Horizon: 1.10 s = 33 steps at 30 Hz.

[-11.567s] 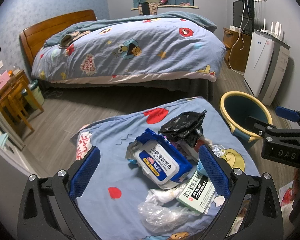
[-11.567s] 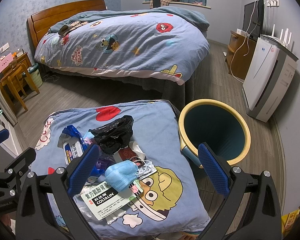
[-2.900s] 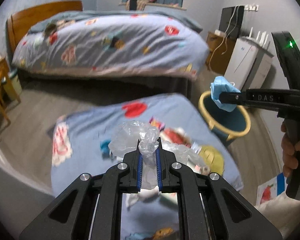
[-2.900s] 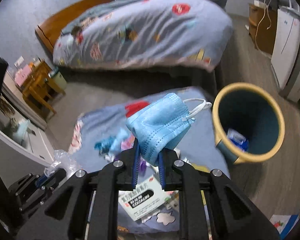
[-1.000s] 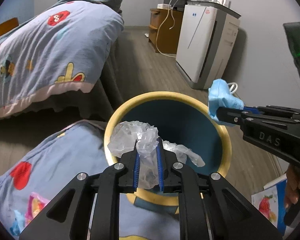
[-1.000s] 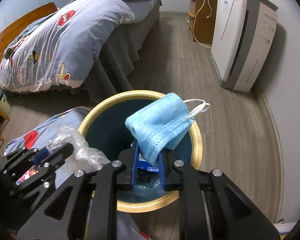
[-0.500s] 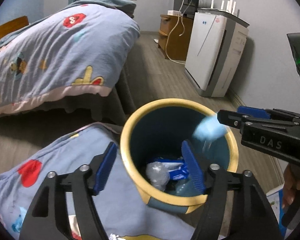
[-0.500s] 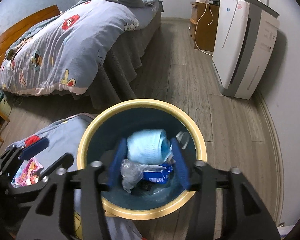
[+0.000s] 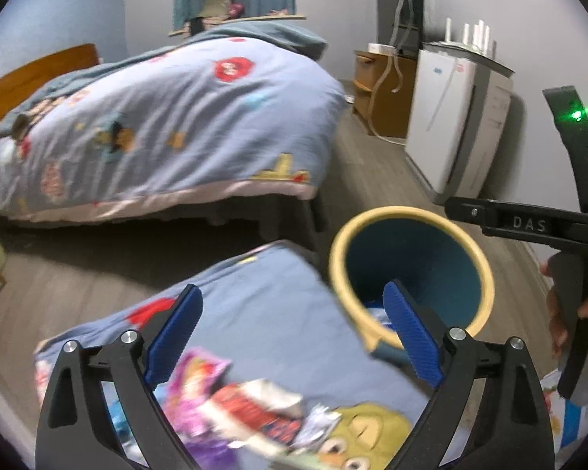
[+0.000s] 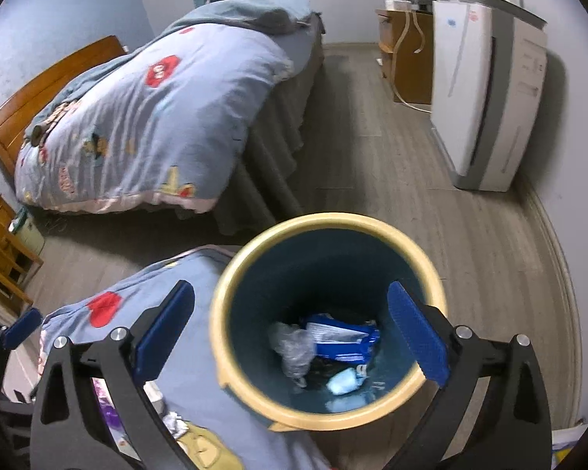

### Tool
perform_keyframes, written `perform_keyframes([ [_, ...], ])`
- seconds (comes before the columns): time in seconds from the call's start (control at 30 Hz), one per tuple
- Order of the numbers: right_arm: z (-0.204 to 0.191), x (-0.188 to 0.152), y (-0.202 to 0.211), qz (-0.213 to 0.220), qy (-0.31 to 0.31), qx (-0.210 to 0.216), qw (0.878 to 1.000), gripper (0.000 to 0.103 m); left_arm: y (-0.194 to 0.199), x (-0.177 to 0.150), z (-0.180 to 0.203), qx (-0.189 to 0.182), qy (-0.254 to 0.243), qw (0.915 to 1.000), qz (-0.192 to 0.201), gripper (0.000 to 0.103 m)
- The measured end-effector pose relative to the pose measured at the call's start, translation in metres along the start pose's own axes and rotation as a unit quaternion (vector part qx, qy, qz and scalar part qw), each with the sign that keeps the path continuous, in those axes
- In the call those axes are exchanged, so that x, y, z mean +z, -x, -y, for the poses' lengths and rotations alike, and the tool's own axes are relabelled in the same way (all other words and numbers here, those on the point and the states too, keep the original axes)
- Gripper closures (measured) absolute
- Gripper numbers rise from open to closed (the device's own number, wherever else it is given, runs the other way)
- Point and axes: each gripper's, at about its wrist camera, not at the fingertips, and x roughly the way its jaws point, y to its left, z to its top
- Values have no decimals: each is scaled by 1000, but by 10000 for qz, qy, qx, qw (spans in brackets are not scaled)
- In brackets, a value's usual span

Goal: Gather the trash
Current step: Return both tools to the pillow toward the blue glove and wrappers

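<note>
Several pieces of trash lie at the bottom of the bin (image 10: 329, 258): a blue wipes packet (image 10: 339, 338) with its long axis running about three to nine o'clock, a crumpled clear plastic bag (image 10: 294, 350) touching its nine o'clock end, and a pale blue face mask (image 10: 343, 385) at its six o'clock. The bin stands upright, mouth up, just beside the patterned cushion (image 9: 278, 313), where more wrappers (image 9: 231, 399) lie. The right gripper (image 10: 290, 329) hangs over the bin mouth, its jaws having just been opening, now wide with nothing between them. The left gripper (image 9: 292, 333), jaws likewise just opened wide and empty, straddles the cushion edge and bin rim. At ten o'clock stands the bed (image 10: 145, 109); at two o'clock, a white appliance (image 10: 486, 90).
</note>
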Motion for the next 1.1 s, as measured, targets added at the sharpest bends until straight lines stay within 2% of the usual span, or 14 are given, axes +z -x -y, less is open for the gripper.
perform_keyframes([
  [0.27,-68,-7,-1,-132,304,389,9987,6,68,-29,-87,622,662,9958,92,7],
  [0.37,-94,-13,-5,-216,436,521,9975,6,77,-44,-118,934,848,9920,47,7],
  [0.53,-134,-29,-21,-500,826,524,9940,6,72,-73,-158,1327,929,9864,-265,7],
  [0.77,-162,-51,-42,-810,1347,273,9872,6,51,-101,-197,1536,1057,9803,-658,7],
  [0.93,-168,-66,-62,-1267,1195,482,9835,6,34,-119,-219,1549,1282,9756,-884,7],
  [1.1,-176,-80,-74,-1513,1382,352,9781,7,10,-132,-227,1437,1501,9717,-1122,8],
])
